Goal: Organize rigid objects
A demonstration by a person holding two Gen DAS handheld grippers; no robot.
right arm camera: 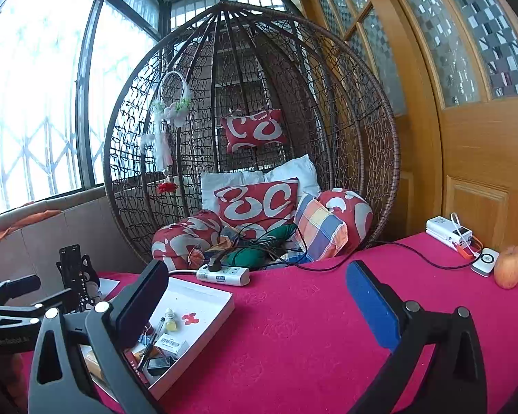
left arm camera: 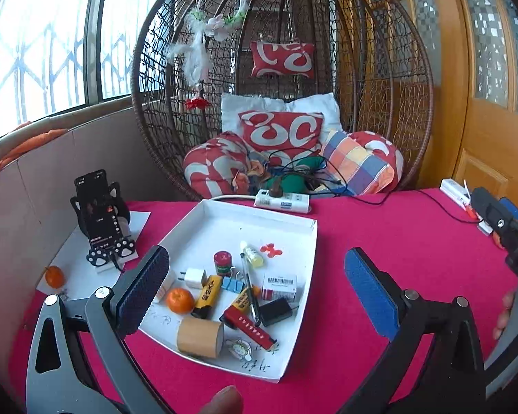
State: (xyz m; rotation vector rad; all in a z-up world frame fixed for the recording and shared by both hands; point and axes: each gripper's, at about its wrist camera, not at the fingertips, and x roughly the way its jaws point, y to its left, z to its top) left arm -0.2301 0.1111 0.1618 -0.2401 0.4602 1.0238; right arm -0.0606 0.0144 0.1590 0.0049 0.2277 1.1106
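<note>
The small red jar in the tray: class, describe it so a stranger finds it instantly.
Start at the white tray on the pink tablecloth. Near its middle, beside the white charger plug, stands the small red jar, the only upright red cylinder, with a green label band.

Left hand-held gripper [left arm camera: 255, 276] & right hand-held gripper [right arm camera: 259, 296]: black/grey webbed arms w/ silver screws, one black textured pad, one blue pad; white lettering on the left's body.

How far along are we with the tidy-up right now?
Most small items already sit in the white tray: tape roll, pen, charger, one tangerine. Nothing is in hand: the left claw and right claw are open and empty. The second tangerine and the apple lie outside.
</note>
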